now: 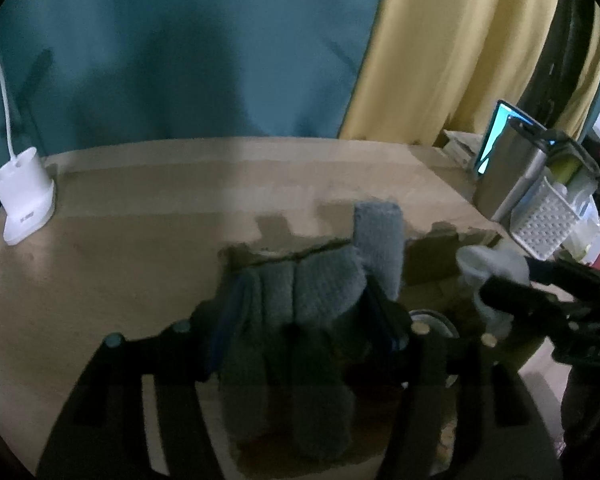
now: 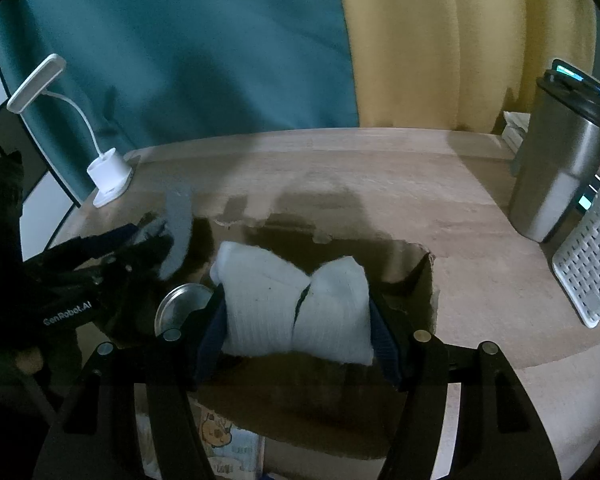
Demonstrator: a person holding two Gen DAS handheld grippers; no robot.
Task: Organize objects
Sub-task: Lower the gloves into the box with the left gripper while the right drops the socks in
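A rolled grey sock bundle [image 1: 300,288] fills the gap between my left gripper's [image 1: 304,300] blue pads, one loose end standing up. Both pads touch its sides, so the gripper is shut on it, above an open cardboard box [image 1: 428,264] with torn flaps. My right gripper [image 2: 296,312] is shut on a folded white sock bundle [image 2: 296,308] over the same box [image 2: 420,280]. In the right wrist view the left gripper [image 2: 148,240] sits at the left with the grey sock [image 2: 178,232] sticking up. In the left wrist view the white socks [image 1: 488,268] show at the right.
A round metal lid [image 2: 180,304] lies in the box. On the wooden table [image 2: 340,168] stand a white desk lamp [image 2: 108,176] at back left, a steel tumbler [image 2: 556,172] and a white perforated basket [image 2: 588,264] at right. Teal and yellow curtains hang behind.
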